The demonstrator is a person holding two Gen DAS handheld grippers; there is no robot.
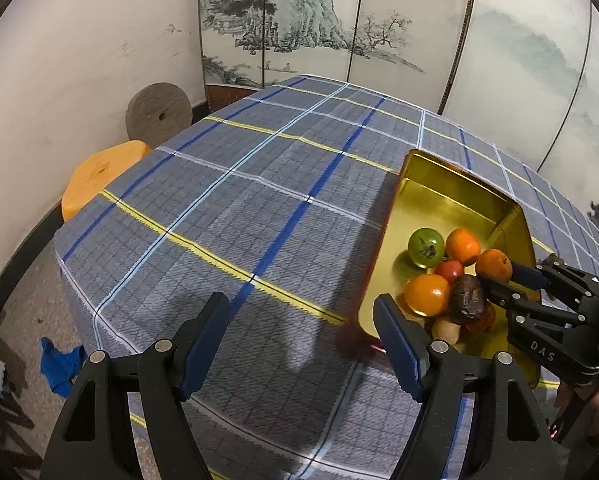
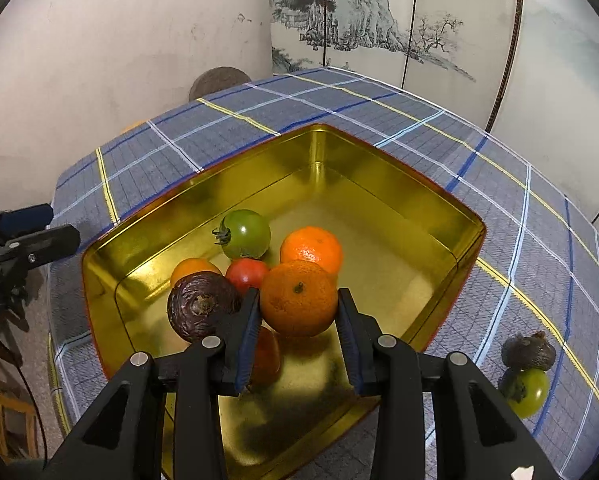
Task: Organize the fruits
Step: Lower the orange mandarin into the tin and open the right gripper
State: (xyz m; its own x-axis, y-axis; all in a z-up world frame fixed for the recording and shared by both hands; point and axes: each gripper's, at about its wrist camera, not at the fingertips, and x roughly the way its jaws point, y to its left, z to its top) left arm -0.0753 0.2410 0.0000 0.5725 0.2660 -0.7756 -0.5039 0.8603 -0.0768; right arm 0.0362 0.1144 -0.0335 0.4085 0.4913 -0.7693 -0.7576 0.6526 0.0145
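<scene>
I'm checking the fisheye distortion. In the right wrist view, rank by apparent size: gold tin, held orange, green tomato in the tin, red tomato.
1. gold tin
2. held orange, enlarged by nearness
3. green tomato
4. red tomato, partly hidden

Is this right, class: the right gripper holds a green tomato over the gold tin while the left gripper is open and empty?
Not quite. The right gripper is shut on an orange mandarin, not a green tomato, as the right wrist view shows. It is over the gold tin, and the left gripper is open and empty.

A round gray stone wheel (image 1: 158,110) leans on the wall at ten o'clock, an orange stool (image 1: 99,178) below it, blue cloth (image 1: 59,364) at eight o'clock.
</scene>
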